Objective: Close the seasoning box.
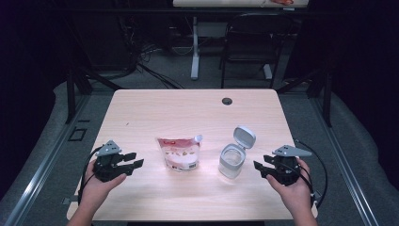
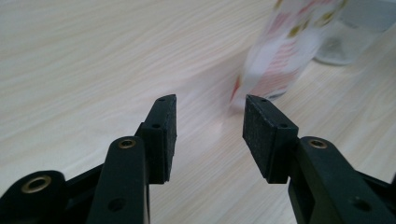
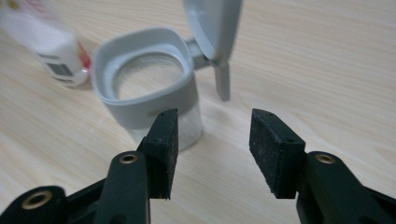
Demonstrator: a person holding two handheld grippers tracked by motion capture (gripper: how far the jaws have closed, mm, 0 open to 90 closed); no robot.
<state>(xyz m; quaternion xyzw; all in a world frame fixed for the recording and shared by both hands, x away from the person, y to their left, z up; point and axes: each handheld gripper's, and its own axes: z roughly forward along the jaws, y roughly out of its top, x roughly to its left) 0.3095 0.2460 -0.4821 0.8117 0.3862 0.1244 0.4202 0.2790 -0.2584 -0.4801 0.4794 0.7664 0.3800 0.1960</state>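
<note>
Both black two-jaw grippers, left (image 1: 134, 160) and right (image 1: 261, 168), gape empty, the red-printed soft pouch (image 1: 179, 153) ahead of the left, the clear grey-rimmed flip-lid jar (image 1: 232, 159) just ahead of the right; careless nudges could topple either.

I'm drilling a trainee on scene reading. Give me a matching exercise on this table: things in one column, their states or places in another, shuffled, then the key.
Things:
1. snack pouch
2. jar
3. left gripper
4. cable hole

States or places:
A. hinged grey lid flipped up
B. far side of the table
C. stands with red and white print, left of the jar
D. jaws open, nothing between them

Pairs: 1-C, 2-A, 3-D, 4-B
</note>
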